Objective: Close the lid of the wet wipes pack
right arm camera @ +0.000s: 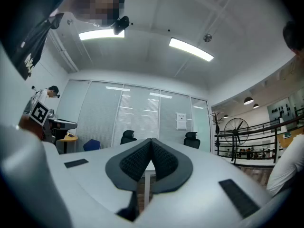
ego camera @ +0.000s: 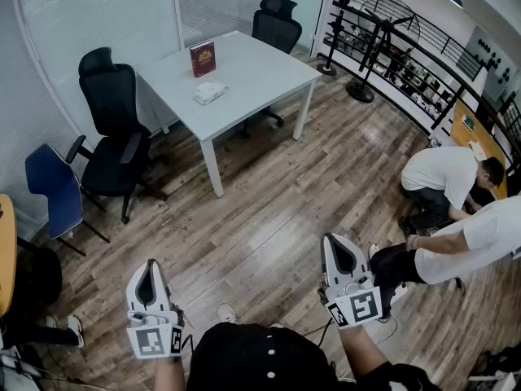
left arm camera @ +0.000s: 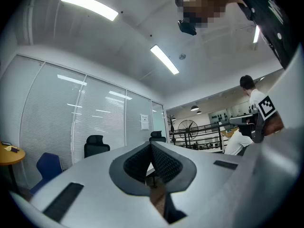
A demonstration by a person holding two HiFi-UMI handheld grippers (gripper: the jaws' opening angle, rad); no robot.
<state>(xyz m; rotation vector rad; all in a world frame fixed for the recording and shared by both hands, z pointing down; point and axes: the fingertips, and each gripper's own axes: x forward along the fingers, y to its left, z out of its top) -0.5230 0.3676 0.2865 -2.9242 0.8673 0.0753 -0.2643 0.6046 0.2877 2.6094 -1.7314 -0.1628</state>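
Grippers, two, hand-held, seen from the head view low in the frame, close to the person's body, both pointing level toward the far end of the room.

- Left gripper: white shell with a marker cube at the rear. In its own view the dark ribbed pads are pressed together at the tip, with nothing between them.
- Right gripper: same build, marker cube at the rear. In its own view the pads meet at the tip, likewise pinching nothing.

Wipes pack: pale, soft-looking packet lying flat on the white table, near the middle of the top, just in front of a red book that stands upright. It is well apart from both grippers, across a stretch of floor. Too small here to tell whether its lid is up or down.

Furniture:
- Black office chair at the table's left side.
- A second black chair at the far end.
- Blue chair against the glass wall on the left.
- Edge of an orange table at the far left.

Floor: wood planks, glossy.

Right side of the room: black railing with a standing fan beside it. Two people in white shirts are near the right edge, one crouched, the other bent forward nearer the right gripper.
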